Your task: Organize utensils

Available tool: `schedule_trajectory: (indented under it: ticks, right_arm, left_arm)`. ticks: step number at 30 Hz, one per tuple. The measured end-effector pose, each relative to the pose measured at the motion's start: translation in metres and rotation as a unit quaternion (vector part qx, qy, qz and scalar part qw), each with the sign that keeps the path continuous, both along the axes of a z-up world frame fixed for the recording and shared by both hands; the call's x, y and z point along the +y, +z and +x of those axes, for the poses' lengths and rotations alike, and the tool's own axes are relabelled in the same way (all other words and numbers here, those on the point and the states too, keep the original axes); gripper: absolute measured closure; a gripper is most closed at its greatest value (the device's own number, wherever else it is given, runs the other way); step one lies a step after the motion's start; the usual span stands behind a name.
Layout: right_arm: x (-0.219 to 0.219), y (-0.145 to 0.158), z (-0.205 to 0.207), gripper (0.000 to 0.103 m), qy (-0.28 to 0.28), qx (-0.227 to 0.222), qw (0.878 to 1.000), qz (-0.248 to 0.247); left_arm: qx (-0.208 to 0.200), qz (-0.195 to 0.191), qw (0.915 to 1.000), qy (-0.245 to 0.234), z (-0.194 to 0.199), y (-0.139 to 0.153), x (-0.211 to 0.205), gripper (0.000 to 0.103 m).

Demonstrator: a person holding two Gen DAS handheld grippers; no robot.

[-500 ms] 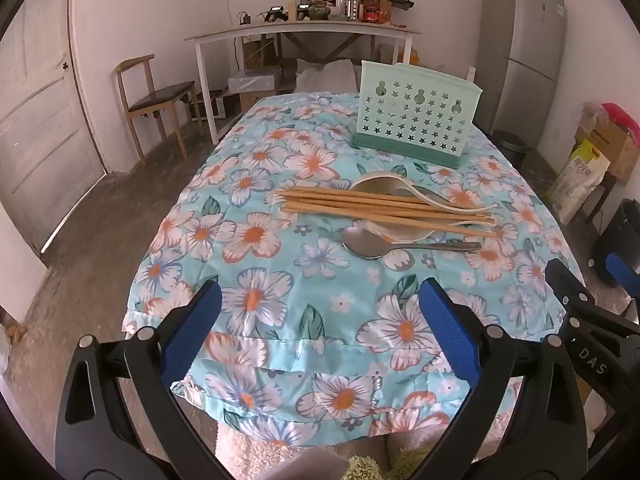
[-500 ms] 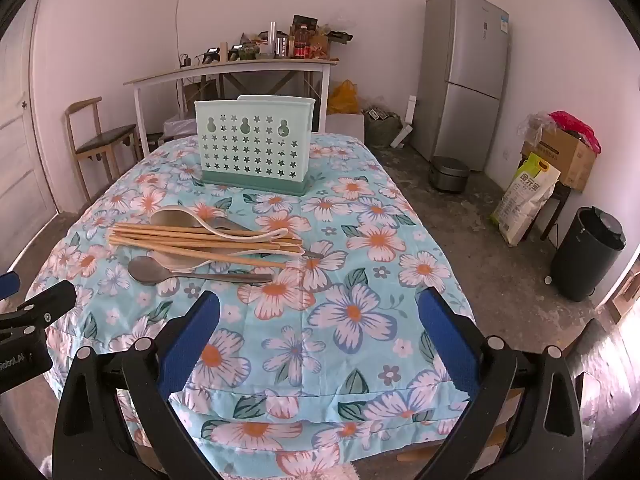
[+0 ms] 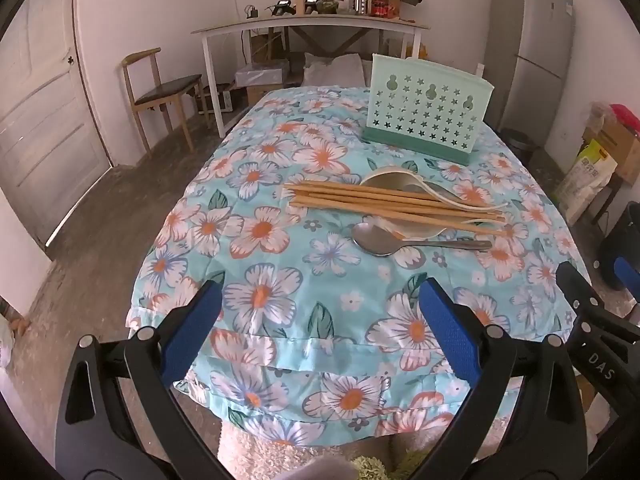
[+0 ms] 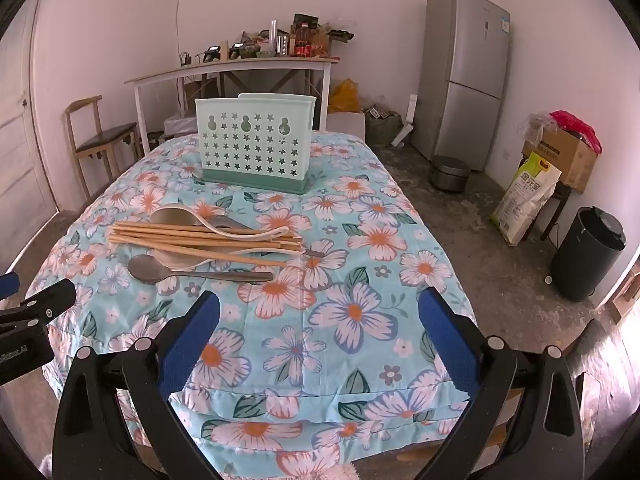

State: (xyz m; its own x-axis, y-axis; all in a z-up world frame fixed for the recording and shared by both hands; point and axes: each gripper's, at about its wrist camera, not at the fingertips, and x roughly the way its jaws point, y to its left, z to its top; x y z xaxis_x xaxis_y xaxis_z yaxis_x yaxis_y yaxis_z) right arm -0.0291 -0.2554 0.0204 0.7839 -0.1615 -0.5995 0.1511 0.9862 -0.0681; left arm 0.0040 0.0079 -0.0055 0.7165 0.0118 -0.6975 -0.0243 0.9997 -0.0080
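Several wooden chopsticks lie in a pile across white ceramic spoons mid-table. A steel spoon rests just in front of the pile. Behind them a mint-green perforated utensil holder stands upright. My left gripper hovers wide open over the near table edge, nothing between its blue pads. My right gripper is likewise open and empty near the front edge, to the right of the pile. Each gripper shows at the other view's side.
The table wears a floral cloth. A chair, a cluttered white side table, a fridge, a black bin, boxes and a sack stand around it on the concrete floor.
Both views have shifted only slightly; the utensils and holder lie as before, and both grippers stay open.
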Motion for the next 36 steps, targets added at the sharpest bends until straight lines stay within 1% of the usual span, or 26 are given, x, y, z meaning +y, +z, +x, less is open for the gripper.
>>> schedule_trajectory:
  ticks: [7,36]
  right_arm:
    - [-0.0003,0.0003,0.0007,0.006,0.0,0.001,1.0,0.001]
    - [-0.0019,0.0001,0.0015,0.006,-0.001,0.003,1.0,0.002]
  left_arm:
    - [0.011,0.0,0.9999,0.008,0.0017,-0.0016,0.0003,0.008]
    - [0.013,0.0,0.9999,0.01,0.0029,-0.0007,-0.0005,0.008]
